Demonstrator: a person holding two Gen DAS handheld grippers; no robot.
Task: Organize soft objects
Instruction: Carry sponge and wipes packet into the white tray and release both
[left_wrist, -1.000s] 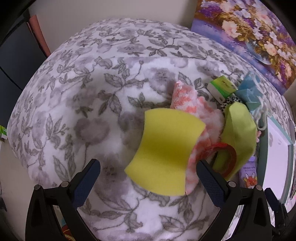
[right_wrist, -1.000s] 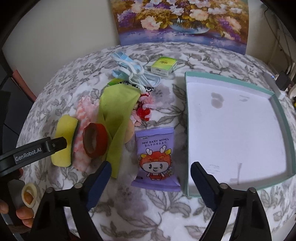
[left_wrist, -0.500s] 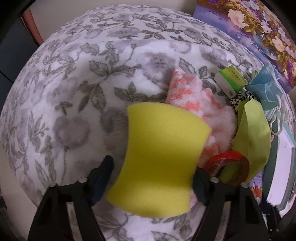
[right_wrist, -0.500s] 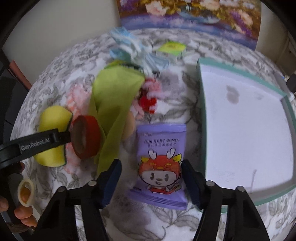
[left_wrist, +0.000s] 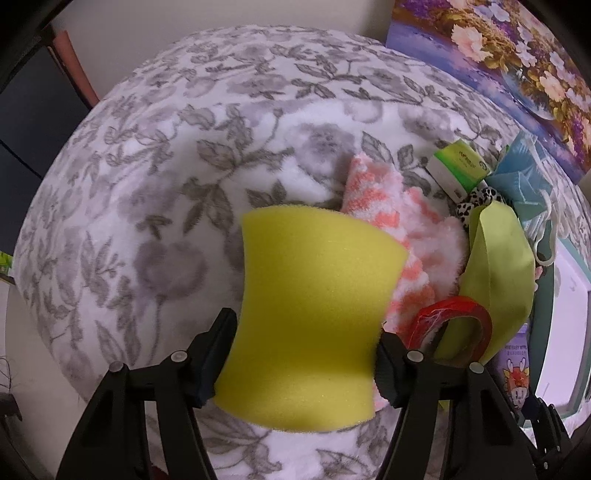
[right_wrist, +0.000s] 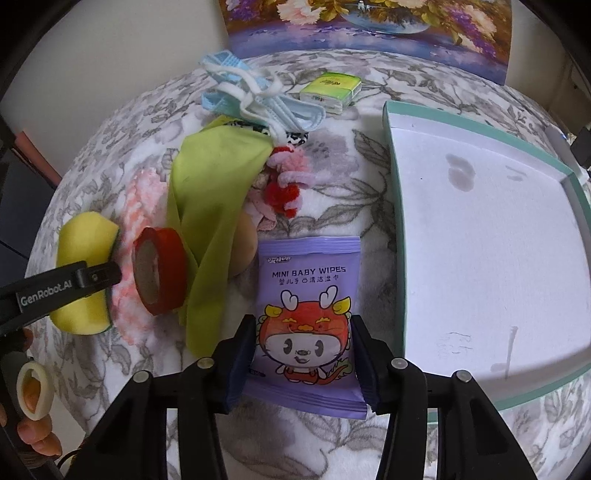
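A yellow sponge (left_wrist: 310, 317) lies on the floral blanket, and my left gripper (left_wrist: 304, 362) is shut on its near end, both pads pressing its sides. It also shows in the right wrist view (right_wrist: 86, 273) with a left finger across it. A purple pack of baby wipes (right_wrist: 308, 317) lies flat, and my right gripper (right_wrist: 301, 363) is shut on its lower part. A white tray with a teal rim (right_wrist: 397, 236) stands to the right of the wipes.
A pink-and-white fuzzy cloth (left_wrist: 402, 236), a red tape roll (right_wrist: 159, 269), a lime-green cloth (right_wrist: 210, 199), blue face masks (right_wrist: 258, 99), a green tissue pack (right_wrist: 330, 90) and red-pink yarn (right_wrist: 288, 184) lie between the sponge and the tray. A flower painting (right_wrist: 369, 29) leans at the back.
Both grippers moved forward and closed. The left one went from open around the sponge to gripping it. The right one closed in on the wipes pack.
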